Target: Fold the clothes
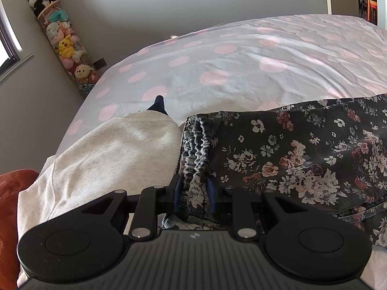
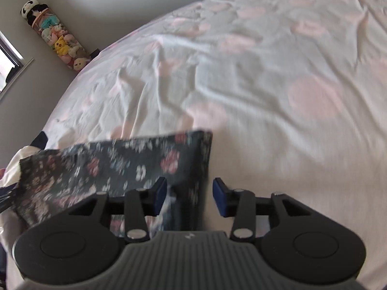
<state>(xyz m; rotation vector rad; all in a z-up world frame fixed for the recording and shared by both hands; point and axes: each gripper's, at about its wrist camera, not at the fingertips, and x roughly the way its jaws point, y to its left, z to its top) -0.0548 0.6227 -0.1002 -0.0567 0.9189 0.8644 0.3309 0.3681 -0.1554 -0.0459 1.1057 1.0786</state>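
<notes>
A dark floral garment [image 1: 302,149] with an elastic waistband lies folded on the bed. My left gripper [image 1: 194,188] is shut on its gathered waistband, blue pads pinching the bunched cloth. In the right wrist view the other end of the floral garment [image 2: 135,164] lies flat on the sheet. My right gripper [image 2: 189,194] stands open over its right edge: the cloth lies between the blue pads [image 2: 220,199] without being pressed. A pale grey sweatshirt [image 1: 108,154] lies to the left of the floral piece, with a dark navy item [image 1: 158,105] poking out behind it.
The bed has a white sheet with pink dots [image 1: 241,67], wrinkled across the far side [image 2: 266,84]. A tall clear tube of plush toys [image 1: 60,41] stands in the wall corner. An orange-red blanket [image 1: 12,207] sits at the left edge. A window [image 1: 7,43] is at far left.
</notes>
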